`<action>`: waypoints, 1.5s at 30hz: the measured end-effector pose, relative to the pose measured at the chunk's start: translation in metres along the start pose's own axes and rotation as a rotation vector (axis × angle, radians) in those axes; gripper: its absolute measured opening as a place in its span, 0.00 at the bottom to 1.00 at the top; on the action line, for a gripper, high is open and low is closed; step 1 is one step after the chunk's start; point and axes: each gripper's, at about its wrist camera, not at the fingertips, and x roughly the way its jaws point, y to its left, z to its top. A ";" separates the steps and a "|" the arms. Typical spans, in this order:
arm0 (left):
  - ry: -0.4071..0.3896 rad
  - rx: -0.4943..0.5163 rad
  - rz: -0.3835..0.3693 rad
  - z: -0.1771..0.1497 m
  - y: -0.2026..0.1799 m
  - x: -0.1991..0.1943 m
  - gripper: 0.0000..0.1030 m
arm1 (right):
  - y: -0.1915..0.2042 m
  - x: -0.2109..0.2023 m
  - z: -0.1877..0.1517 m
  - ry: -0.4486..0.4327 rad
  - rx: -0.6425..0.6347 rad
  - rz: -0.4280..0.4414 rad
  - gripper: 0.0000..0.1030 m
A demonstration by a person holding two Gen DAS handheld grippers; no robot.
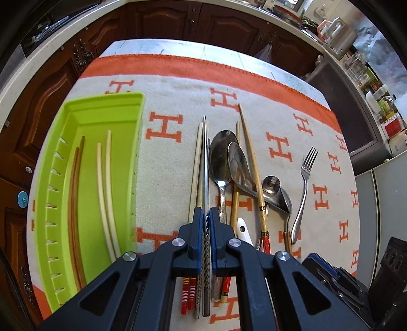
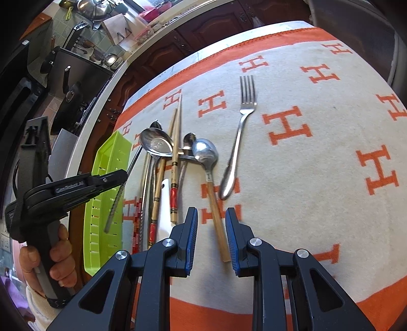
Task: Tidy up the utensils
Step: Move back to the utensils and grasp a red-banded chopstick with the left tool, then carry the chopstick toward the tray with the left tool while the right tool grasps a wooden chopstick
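My left gripper (image 1: 206,214) is shut on a steel chopstick with a twisted handle (image 1: 204,157). In the right wrist view that chopstick (image 2: 115,201) hangs tilted in the left gripper (image 2: 122,178) over the near end of the green tray (image 2: 112,147). The tray (image 1: 101,101) lies on the left and holds two brown and two pale chopsticks. My right gripper (image 2: 211,234) is open, and the wooden handle of a steel spoon (image 2: 206,152) lies between its fingers without touching the pads. Spoons and chopsticks (image 1: 223,157) lie heaped in the middle.
A steel fork (image 2: 237,142) lies apart to the right of the heap. A white spoon handle (image 1: 244,229) pokes out among the chopsticks. The cream cloth with orange letters (image 2: 318,178) covers the table. Dark wooden cabinets (image 1: 165,20) stand beyond its far edge.
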 end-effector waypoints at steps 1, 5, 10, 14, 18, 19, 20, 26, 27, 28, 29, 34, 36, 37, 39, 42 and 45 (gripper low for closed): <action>0.000 0.003 0.003 -0.001 0.001 0.000 0.02 | 0.002 0.001 0.001 0.001 -0.005 0.001 0.22; 0.031 0.011 0.016 -0.006 0.002 0.011 0.00 | 0.015 0.009 0.005 0.013 -0.040 0.000 0.22; 0.056 0.014 0.074 -0.012 0.005 0.030 0.00 | 0.024 0.012 0.005 0.023 -0.072 0.006 0.22; 0.051 -0.013 0.076 -0.010 0.013 0.031 0.00 | 0.027 0.014 0.004 0.026 -0.085 0.003 0.22; 0.054 -0.044 0.033 -0.003 0.024 0.026 0.00 | 0.026 0.014 0.006 0.027 -0.087 0.007 0.22; 0.056 -0.050 0.027 -0.001 0.026 0.025 0.00 | 0.026 0.014 0.007 0.026 -0.086 0.009 0.22; 0.062 -0.054 0.020 0.002 0.028 0.025 0.00 | 0.027 0.014 0.009 0.024 -0.085 0.013 0.22; 0.084 -0.041 0.028 0.011 0.025 0.033 0.01 | 0.031 0.013 0.013 0.014 -0.095 0.029 0.22; 0.085 -0.038 0.031 0.012 0.024 0.034 0.01 | 0.032 0.014 0.013 0.015 -0.097 0.030 0.22; 0.085 -0.033 0.032 0.013 0.022 0.035 0.01 | 0.032 0.014 0.013 0.016 -0.098 0.029 0.22; 0.088 -0.030 0.033 0.015 0.021 0.036 0.01 | 0.031 0.014 0.013 0.017 -0.099 0.028 0.22; 0.111 -0.022 0.032 0.017 0.018 0.044 0.03 | 0.027 0.015 0.013 0.021 -0.092 0.023 0.22; 0.126 0.000 0.042 0.017 0.012 0.048 0.04 | 0.026 0.016 0.014 0.022 -0.088 0.022 0.22; 0.117 0.008 0.050 0.017 0.010 0.048 0.05 | 0.026 0.016 0.014 0.022 -0.087 0.022 0.22; 0.118 0.027 0.069 0.017 0.005 0.050 0.05 | 0.026 0.017 0.015 0.022 -0.088 0.021 0.22; 0.116 0.034 0.077 0.018 0.002 0.051 0.05 | 0.028 0.018 0.015 0.024 -0.095 0.023 0.22; 0.103 0.032 0.078 0.017 0.000 0.051 0.05 | 0.032 0.019 0.015 0.026 -0.108 0.021 0.22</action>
